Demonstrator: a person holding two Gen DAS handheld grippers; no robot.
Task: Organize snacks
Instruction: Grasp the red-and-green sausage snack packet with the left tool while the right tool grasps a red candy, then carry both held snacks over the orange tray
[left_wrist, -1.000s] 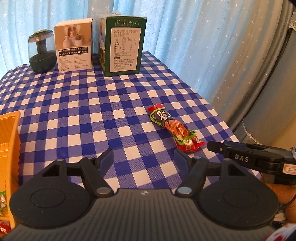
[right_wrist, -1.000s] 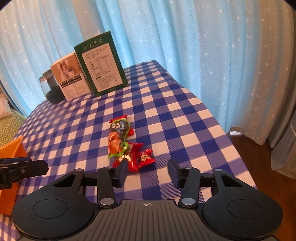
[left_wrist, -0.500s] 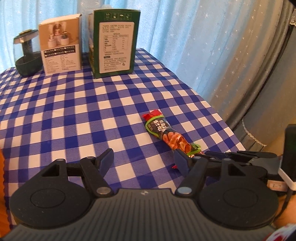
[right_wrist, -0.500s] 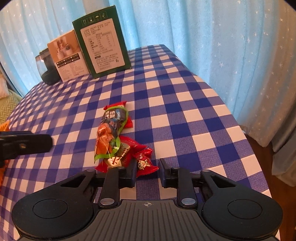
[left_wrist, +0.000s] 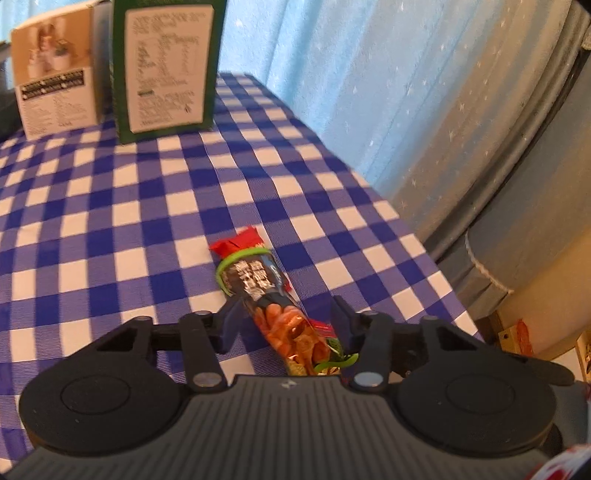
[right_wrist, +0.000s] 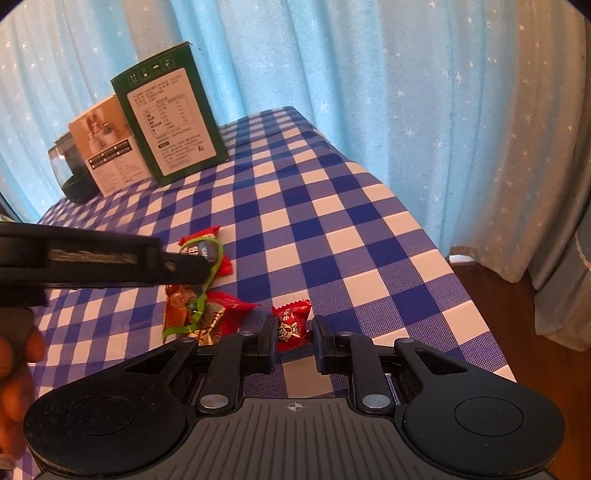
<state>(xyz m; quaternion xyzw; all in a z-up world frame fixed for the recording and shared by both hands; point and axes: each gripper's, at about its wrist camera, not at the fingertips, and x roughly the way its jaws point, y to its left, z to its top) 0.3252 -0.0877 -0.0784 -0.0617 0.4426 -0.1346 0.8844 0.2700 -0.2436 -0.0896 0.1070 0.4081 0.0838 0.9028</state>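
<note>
Your small red candy (right_wrist: 293, 325) sits near the table's near right corner, pinched between the fingers of your right gripper (right_wrist: 293, 339), whose jaws have drawn in as far as they go and press the wrapper from both sides. Just to its left lies another red wrapper (right_wrist: 225, 301), touching the lower end of the long snack pack (left_wrist: 271, 306). That pack lies lengthwise between the fingers of your left gripper (left_wrist: 284, 325), whose jaws are closing; the left pad looks to be at the pack's side while the right one stands a little apart, so it is not yet clamped. In the right wrist view that gripper's finger (right_wrist: 110, 258) crosses over the pack's upper end.

The checked tablecloth (left_wrist: 110, 206) lies bare beyond the snacks, giving you open room toward the far end, where the green box (right_wrist: 171, 114), the white box (right_wrist: 107, 147) and a dark container (right_wrist: 68, 170) stand in a row. The table's right edge (right_wrist: 424, 229) runs close beside your right gripper, with the blue curtain (right_wrist: 369, 74) hanging behind it.
</note>
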